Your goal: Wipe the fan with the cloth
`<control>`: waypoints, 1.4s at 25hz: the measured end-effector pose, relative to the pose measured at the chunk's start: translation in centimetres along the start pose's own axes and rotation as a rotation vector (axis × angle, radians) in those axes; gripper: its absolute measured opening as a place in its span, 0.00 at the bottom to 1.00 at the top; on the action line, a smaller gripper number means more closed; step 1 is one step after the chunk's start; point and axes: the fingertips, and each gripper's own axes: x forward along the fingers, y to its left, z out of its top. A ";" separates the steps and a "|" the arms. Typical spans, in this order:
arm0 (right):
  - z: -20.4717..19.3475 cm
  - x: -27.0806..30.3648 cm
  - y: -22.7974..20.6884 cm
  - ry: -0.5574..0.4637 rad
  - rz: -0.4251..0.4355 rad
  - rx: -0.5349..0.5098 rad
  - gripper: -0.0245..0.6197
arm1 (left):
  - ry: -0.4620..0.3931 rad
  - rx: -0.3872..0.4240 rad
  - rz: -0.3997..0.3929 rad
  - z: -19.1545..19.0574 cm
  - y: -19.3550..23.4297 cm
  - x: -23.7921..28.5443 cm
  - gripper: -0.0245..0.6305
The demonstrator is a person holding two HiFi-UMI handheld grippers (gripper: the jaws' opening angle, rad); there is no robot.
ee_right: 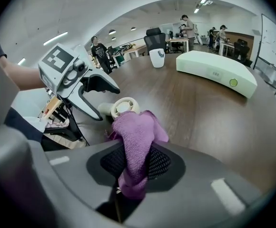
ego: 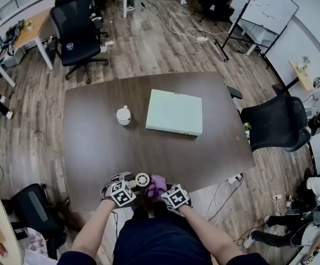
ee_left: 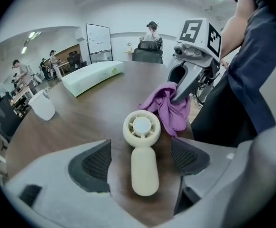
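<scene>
So the small cream fan (ee_left: 142, 151) is lying flat on the dark wood tabletop (ego: 94, 148), right at the near edge in front of the person. Its round head points to the far side and its handle points back toward the near edge.

The left hand-held gripper (ee_left: 140, 159) has its jaws spread wide. The fan's handle sits in the gap between them, but neither pad is on it, and there's bare tabletop on both sides of the handle.

The right hand-held gripper (ee_right: 135, 163) is pinching the purple cloth (ee_right: 137, 137). The fabric is squeezed between its pads and bunches out past the tips. The loose end hangs just beside the fan's head, on its right. I can't tell for sure if it's actually touching the fan.

From the head view the two grippers are close together at the near edge, with the fan and cloth between them.

Further out toward the middle of the tabletop there's a flat pale green box (ego: 174, 112), and a white cup (ego: 123, 115) a bit to its left. Both are well apart from the fan.
</scene>
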 end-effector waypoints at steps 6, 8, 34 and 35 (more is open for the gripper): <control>-0.4 -0.7 -0.7 -0.015 -0.009 0.036 0.19 | 0.085 0.051 -0.039 1.7 -0.1 3.1 0.64; -0.9 -0.9 -0.7 -0.016 -0.012 0.049 0.19 | 0.110 0.063 -0.045 1.6 -0.3 3.7 0.64; 4.8 -6.6 -0.9 -0.305 0.069 0.042 0.19 | -0.073 0.064 -0.013 7.2 -1.8 1.2 0.60; 5.8 -7.3 -0.5 -0.327 0.084 0.014 0.19 | -0.099 0.070 -0.003 7.9 -1.8 0.5 0.60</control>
